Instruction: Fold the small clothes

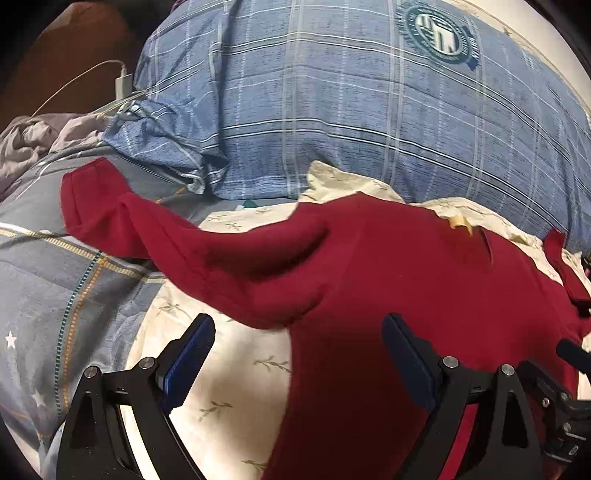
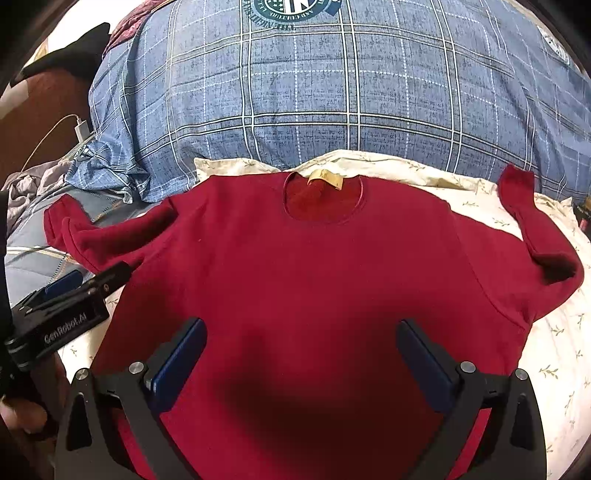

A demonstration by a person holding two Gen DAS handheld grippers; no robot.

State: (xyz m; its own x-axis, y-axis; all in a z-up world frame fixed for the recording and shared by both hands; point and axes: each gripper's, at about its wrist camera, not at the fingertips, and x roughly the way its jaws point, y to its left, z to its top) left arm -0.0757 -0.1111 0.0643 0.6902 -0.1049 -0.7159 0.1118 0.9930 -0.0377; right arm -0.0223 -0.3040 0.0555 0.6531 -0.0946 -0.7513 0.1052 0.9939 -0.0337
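Deep red sweater [image 2: 314, 280] with tan neck label [image 2: 325, 178]; cream sheet [image 2: 554, 354] sprigged with green; blue plaid pillow [image 2: 332, 96], teal-and-white emblem [image 2: 291, 9]; blue gripper pads [image 2: 177, 369].

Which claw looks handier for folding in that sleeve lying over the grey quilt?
Probably the left claw: it hangs open beside that sleeve. The right claw, also open, sits over the sweater's middle.

sweater [image 2: 303, 280] on sheet [image 2: 554, 350], pillow [image 2: 332, 103] behind

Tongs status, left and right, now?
Left tongs: open, empty, over the red top.
Right tongs: open, empty, over the same top.
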